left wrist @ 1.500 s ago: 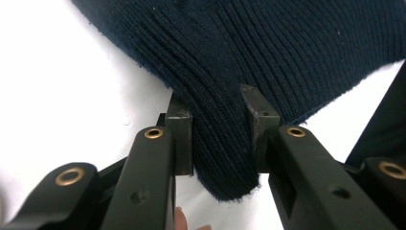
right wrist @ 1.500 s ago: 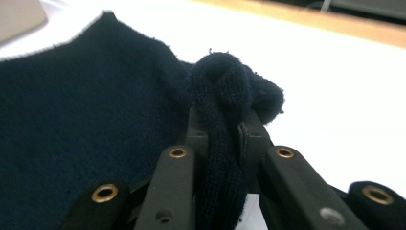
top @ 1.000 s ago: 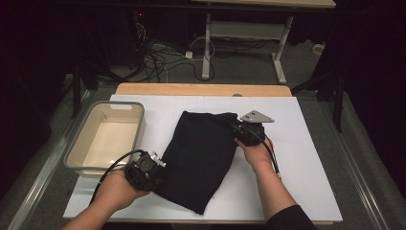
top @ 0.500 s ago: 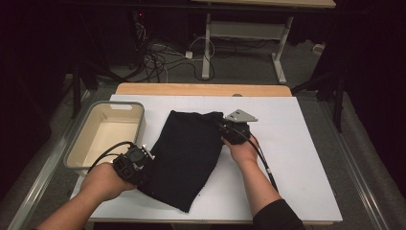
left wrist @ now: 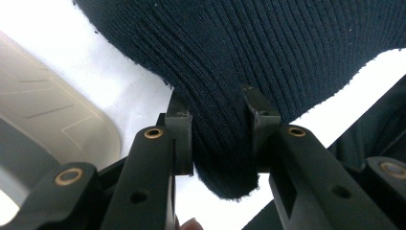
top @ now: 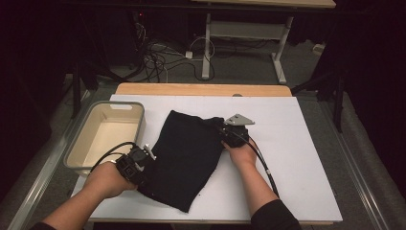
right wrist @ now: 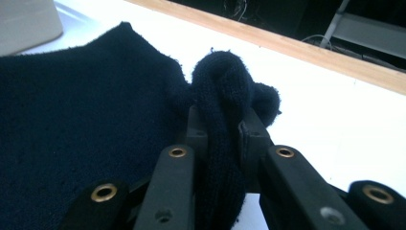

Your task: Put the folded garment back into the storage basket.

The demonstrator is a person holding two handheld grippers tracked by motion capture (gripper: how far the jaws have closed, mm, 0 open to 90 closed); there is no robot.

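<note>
A beige bin (top: 107, 132) sits at the white table's (top: 297, 158) left edge, a wooden board (top: 203, 89) lies along its far side, and cables (top: 163, 60) tangle on the floor at upper centre.

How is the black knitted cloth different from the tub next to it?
The black knitted cloth is dark, soft and lies flat; the tub is pale, stiff and has raised walls. The cloth is pinched by the left gripper and right gripper, while the tub is untouched. Both rest on the white table.

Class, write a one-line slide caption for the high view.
Two hand-held grippers, left gripper and right gripper, pinch opposite edges of a dark knit cloth beside a beige bin.
</note>
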